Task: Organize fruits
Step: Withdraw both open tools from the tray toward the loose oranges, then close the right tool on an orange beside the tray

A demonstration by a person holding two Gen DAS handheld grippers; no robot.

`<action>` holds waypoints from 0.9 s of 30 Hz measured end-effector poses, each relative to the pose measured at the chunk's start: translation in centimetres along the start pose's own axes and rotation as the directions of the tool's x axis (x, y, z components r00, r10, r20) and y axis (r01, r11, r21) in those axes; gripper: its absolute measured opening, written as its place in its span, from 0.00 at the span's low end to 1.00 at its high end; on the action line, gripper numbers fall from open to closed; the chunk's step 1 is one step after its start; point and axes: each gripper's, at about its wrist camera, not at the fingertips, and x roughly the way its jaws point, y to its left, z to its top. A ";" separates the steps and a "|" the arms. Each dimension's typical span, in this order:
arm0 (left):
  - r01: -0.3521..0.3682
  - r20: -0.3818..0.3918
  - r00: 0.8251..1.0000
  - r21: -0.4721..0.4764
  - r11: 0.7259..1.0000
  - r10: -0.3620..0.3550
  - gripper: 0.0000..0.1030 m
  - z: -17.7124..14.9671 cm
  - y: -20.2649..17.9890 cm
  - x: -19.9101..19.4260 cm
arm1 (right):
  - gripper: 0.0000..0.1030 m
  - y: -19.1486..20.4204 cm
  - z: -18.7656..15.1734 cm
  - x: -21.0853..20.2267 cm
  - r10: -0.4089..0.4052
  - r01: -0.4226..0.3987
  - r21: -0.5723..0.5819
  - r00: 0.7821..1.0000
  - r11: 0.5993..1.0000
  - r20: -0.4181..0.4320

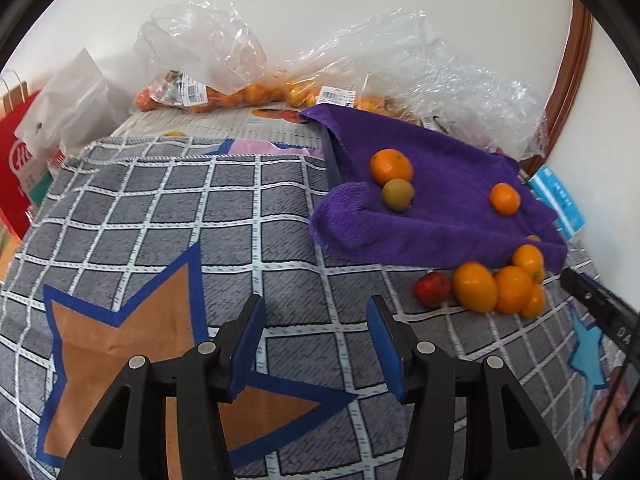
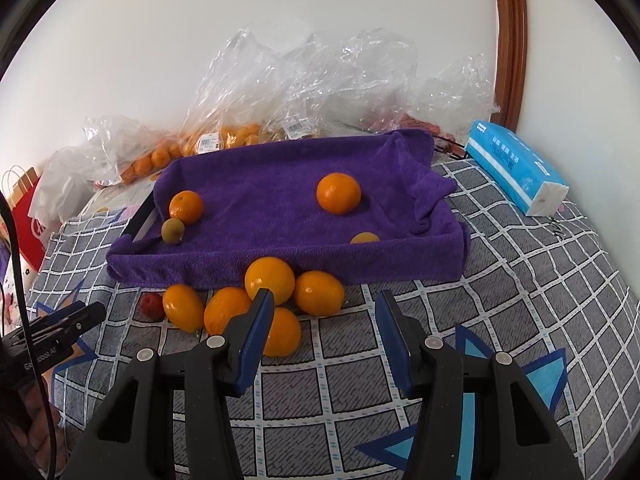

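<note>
Black claws (image 1: pixel 316 312), blue pads (image 2: pixel 256 332)

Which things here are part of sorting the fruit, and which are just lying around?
Part of the job:
- loose oranges on the blanket
- small red fruit beside them
- purple towel-lined tray holding oranges and a greenish fruit
- right gripper and left gripper, jaws open

Lying about:
- tissue pack
- plastic bags
- red paper bag

purple towel (image 2: pixel 280 184), orange citrus (image 2: pixel 338 193), red fruit (image 2: pixel 151 305), grey checked cloth (image 2: pixel 500 280)
</note>
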 end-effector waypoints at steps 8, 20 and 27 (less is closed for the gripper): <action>0.030 -0.015 0.999 -0.049 0.998 -0.031 0.48 0.0 0.9 0.4 | 0.50 0.3 -0.2 0.2 0.012 -0.012 0.000 1.000 1.000 -0.002; 0.046 -0.014 0.999 -0.059 0.997 -0.047 0.49 0.0 0.9 0.5 | 0.44 0.9 -1.1 1.2 0.082 -0.083 -0.021 0.996 0.996 -0.044; 0.062 -0.012 0.998 -0.060 0.996 -0.063 0.48 0.0 0.9 0.4 | 0.33 2.2 -1.8 2.4 0.094 -0.099 -0.067 0.993 0.993 -0.078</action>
